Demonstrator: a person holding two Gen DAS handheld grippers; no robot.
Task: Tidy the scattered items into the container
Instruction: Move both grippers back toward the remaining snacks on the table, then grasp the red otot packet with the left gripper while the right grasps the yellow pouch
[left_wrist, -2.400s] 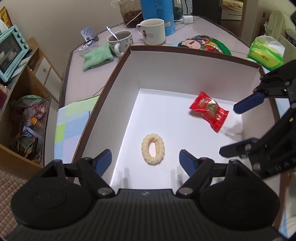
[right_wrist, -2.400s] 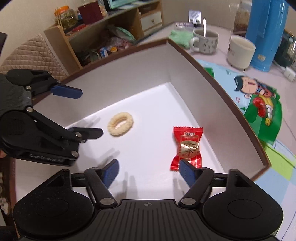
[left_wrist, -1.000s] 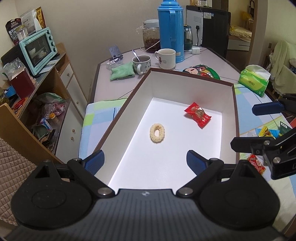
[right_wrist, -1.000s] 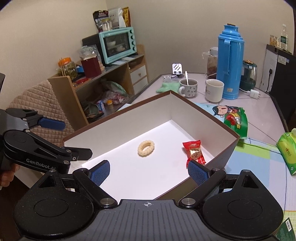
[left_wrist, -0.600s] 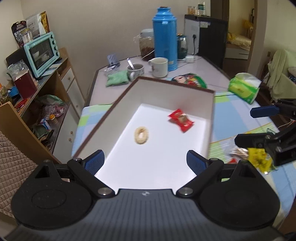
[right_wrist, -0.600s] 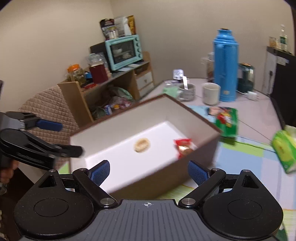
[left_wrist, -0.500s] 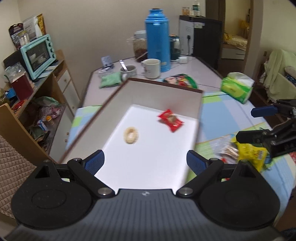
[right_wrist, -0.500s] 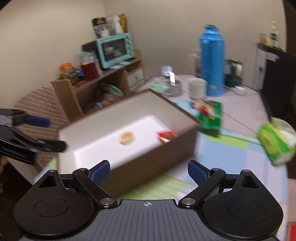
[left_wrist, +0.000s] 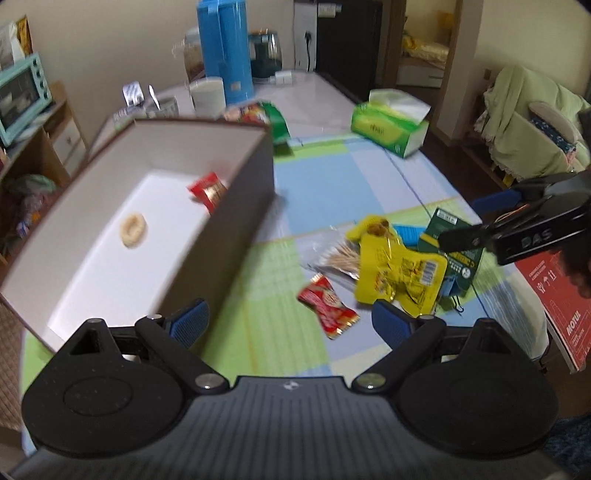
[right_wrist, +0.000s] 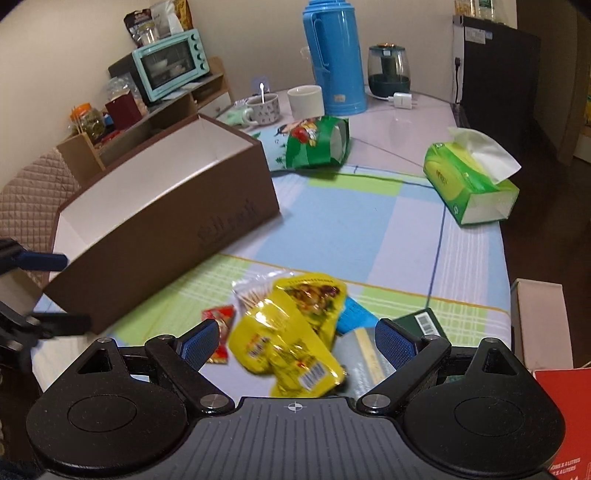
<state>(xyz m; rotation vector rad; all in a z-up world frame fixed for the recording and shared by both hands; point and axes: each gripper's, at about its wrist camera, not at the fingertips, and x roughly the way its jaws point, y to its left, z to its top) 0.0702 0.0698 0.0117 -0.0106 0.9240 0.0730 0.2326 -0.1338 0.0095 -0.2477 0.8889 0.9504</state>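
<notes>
Left wrist view shows the left gripper (left_wrist: 286, 323) with its two blue-padded fingers wide apart and nothing between them. Just beyond them a small red candy wrapper (left_wrist: 328, 307) lies flat on the checked tablecloth (left_wrist: 325, 192). Beside it is a crinkled yellow snack packet (left_wrist: 399, 275) with a barcode; it partly covers a clear bag of toothpicks (left_wrist: 338, 256). A dark green pack (left_wrist: 458, 245) with a barcode and a blue item (left_wrist: 408, 233) lie close behind the packet. The right gripper (left_wrist: 476, 219) hovers above this pile with its fingers apart, and the letters "DAS" are readable on its body.

In the right wrist view the right gripper (right_wrist: 295, 339) holds its fingers wide, with the yellow snack packet (right_wrist: 291, 339) on the table under the gap, not gripped.

Farther to the left stands the container, a brown box (left_wrist: 236, 206) with white inside. It holds a pale ring-shaped biscuit (left_wrist: 133, 229) and a red wrapped candy (left_wrist: 207, 192). The dark writing on its outer wall is too blurred to read. At the right edge a red carton (left_wrist: 554, 306) carries the word "MOTUL".

Behind the box lie a green snack bag (right_wrist: 319, 146) with a cartoon picture and a green tissue pack (right_wrist: 469, 181). At the far end stand two mugs (right_wrist: 304, 101), a blue thermos (right_wrist: 332, 55) and a mint toaster oven (right_wrist: 170, 64).
</notes>
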